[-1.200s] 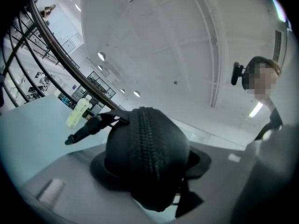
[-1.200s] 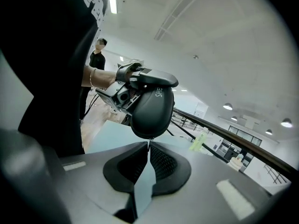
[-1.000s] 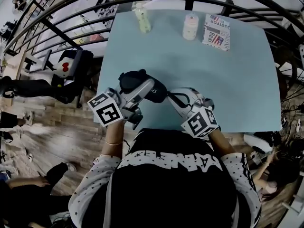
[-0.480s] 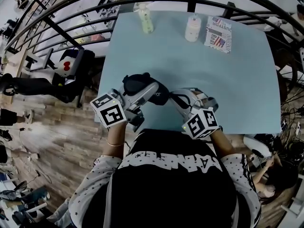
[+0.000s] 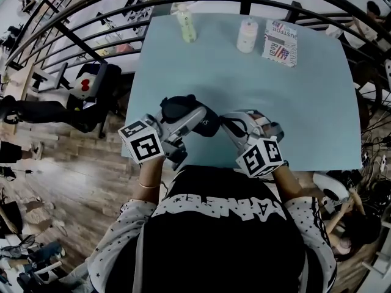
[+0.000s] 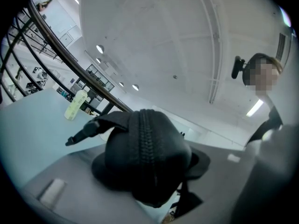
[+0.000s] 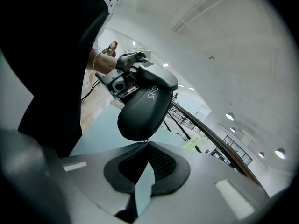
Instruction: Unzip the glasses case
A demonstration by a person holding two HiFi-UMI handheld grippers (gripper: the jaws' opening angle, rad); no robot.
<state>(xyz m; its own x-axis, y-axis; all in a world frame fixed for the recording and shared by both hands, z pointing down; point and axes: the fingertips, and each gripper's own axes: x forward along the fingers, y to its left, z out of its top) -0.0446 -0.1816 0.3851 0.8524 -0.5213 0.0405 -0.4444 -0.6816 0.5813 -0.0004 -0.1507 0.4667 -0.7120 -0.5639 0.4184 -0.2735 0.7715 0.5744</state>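
A black glasses case (image 5: 182, 110) is held up over the near edge of the light blue table (image 5: 293, 102). My left gripper (image 5: 193, 116) is shut on it. In the left gripper view the case (image 6: 145, 153) fills the gap between the jaws, with its zipper line facing the camera and a black strap (image 6: 88, 130) sticking out to the left. My right gripper (image 5: 227, 126) comes in from the right. In the right gripper view its tips (image 7: 148, 142) are closed together right at the case's (image 7: 145, 108) end, pinching the small zipper pull there.
At the table's far edge stand a pale green bottle (image 5: 186, 24), a white bottle (image 5: 246, 34) and a box with a flag print (image 5: 279, 41). A dark railing (image 5: 91, 17) curves behind the table. The person's torso (image 5: 226, 237) is against the near edge.
The right gripper has rolled slightly at the end of the case. Both grippers keep the same hold, and the case has barely shifted.
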